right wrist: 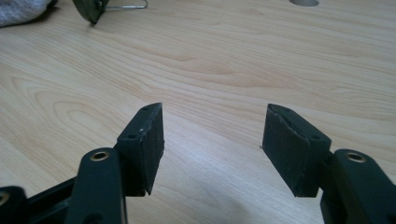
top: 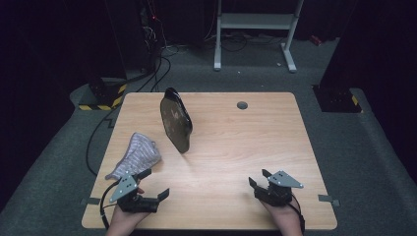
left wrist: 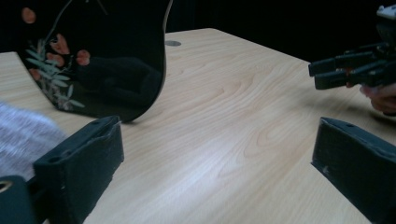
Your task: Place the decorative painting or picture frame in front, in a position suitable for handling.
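Note:
A glossy black plate (top: 175, 119) with a flower pattern stands upright on its edge on the wooden table (top: 236, 142), left of centre; it fills the upper left of the left gripper view (left wrist: 98, 60). A grey-white striped cloth (top: 136, 155) lies crumpled in front of it, to the left. My left gripper (top: 154, 183) is open just in front of the cloth, nothing between its jaws. My right gripper (top: 259, 178) is open near the front right of the table, jaws wide over bare wood (right wrist: 212, 144). The right gripper (left wrist: 345, 70) also appears at the far right of the left gripper view.
A round grey grommet (top: 242, 105) sits in the table's far middle. A thin wire stand (right wrist: 123, 5) shows behind the plate's lower edge. Beyond the table, cables, a yellow-black striped block (top: 101, 101) and a white frame (top: 255, 29) stand on the dark floor.

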